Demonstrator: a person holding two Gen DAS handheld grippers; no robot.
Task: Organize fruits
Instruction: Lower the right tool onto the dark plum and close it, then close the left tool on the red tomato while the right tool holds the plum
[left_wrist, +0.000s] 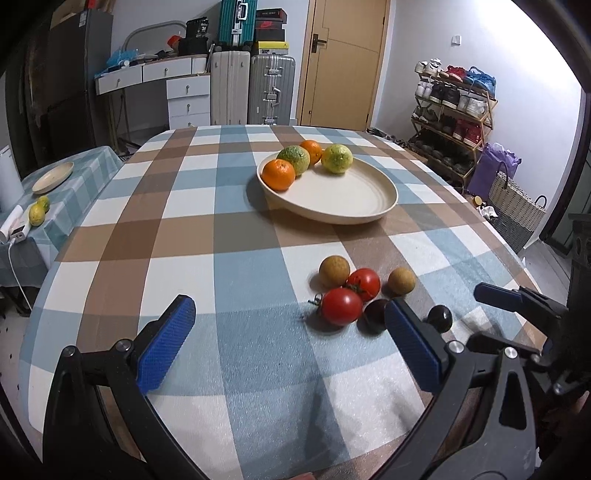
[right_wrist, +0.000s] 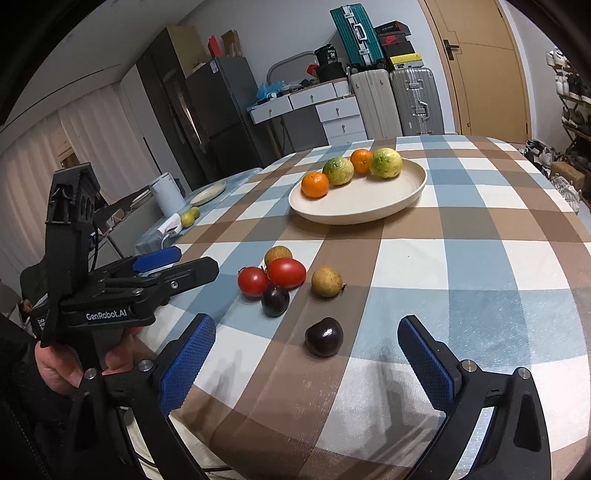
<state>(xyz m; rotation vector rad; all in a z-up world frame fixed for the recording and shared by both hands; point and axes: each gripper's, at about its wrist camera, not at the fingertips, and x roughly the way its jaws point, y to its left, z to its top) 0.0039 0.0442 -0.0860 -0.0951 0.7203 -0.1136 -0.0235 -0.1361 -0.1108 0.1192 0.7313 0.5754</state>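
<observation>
Nearest the right wrist camera, a dark plum is lying alone on the checked tablecloth, sitting between the wide-apart blue pads of the right gripper, which is holding nothing. The left gripper is likewise standing with its jaws apart and empty, hovering low over the cloth just short of the loose cluster. That cluster is sitting near the table's front: two red tomatoes touching each other, a second dark plum tucked against them, and two small tan round fruits, one on either side. Well beyond, the cream plate is already carrying two oranges and two green-yellow citrus along its far rim.

The plums and tomatoes are probably light, smooth-skinned and soft enough to bruise or split, and being round they are likely to roll at a nudge. Closing gently across the widest middle, pads squarely on opposite sides, looks the safest hold; the ribbed pads should be helping against slip.

In the left wrist view the gripper's right finger is covering part of the second plum. What the tan fruits are is hard to tell; they may be longans or small passion fruit. A side table at the left is bearing another plate and two more citrus, small and distorted at the fisheye's edge.
</observation>
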